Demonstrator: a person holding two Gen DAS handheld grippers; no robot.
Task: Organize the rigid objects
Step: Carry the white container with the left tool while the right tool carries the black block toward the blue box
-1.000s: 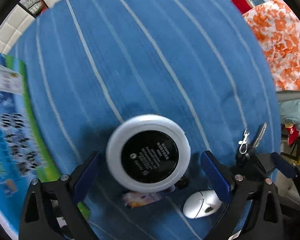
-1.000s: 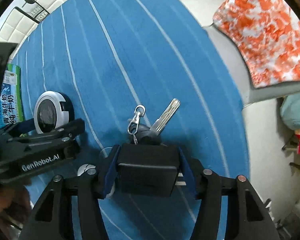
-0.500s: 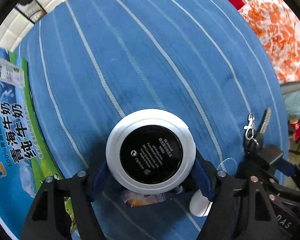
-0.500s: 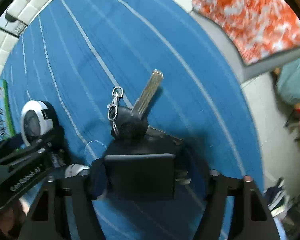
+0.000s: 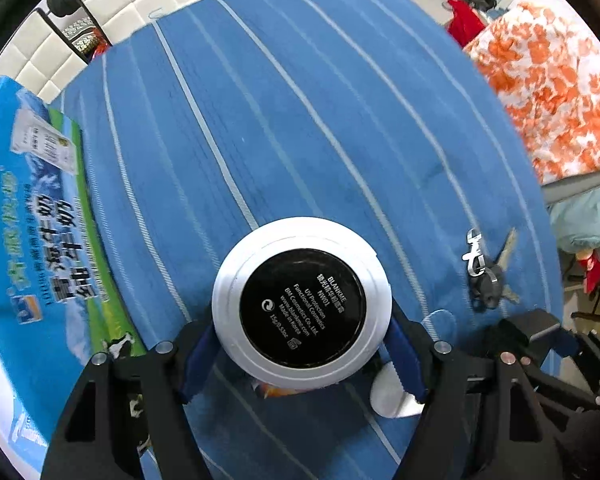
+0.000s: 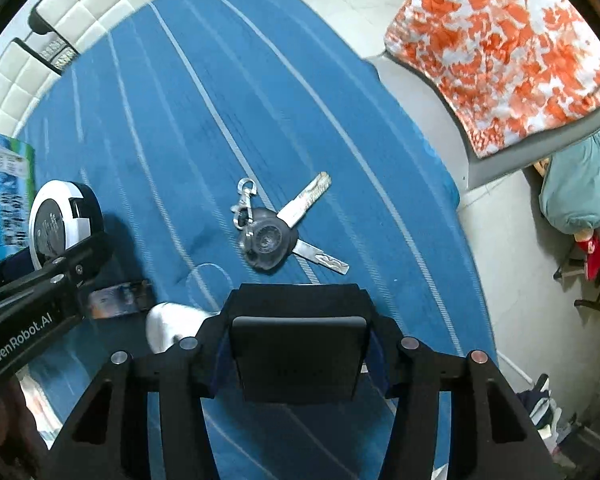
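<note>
My left gripper (image 5: 302, 354) is shut on a round white compact with a black label (image 5: 302, 306) and holds it above the blue striped cloth (image 5: 300, 120). The compact also shows in the right wrist view (image 6: 56, 224). My right gripper (image 6: 298, 354) is shut on a black rectangular box (image 6: 298, 354), lifted off the cloth. A bunch of keys with a black fob and a silver clasp (image 6: 276, 232) lies on the cloth just beyond the box; it also shows in the left wrist view (image 5: 488, 272).
A blue and green milk carton (image 5: 24, 240) lies at the left. A white computer mouse (image 6: 172, 326) and a small wrapped packet (image 6: 118, 298) lie between the grippers. An orange-patterned cushion (image 6: 500, 40) sits on a chair beyond the table's right edge.
My left gripper closed on the compact and lifted it. My right gripper rose and drew back with the black box, uncovering the keys.
</note>
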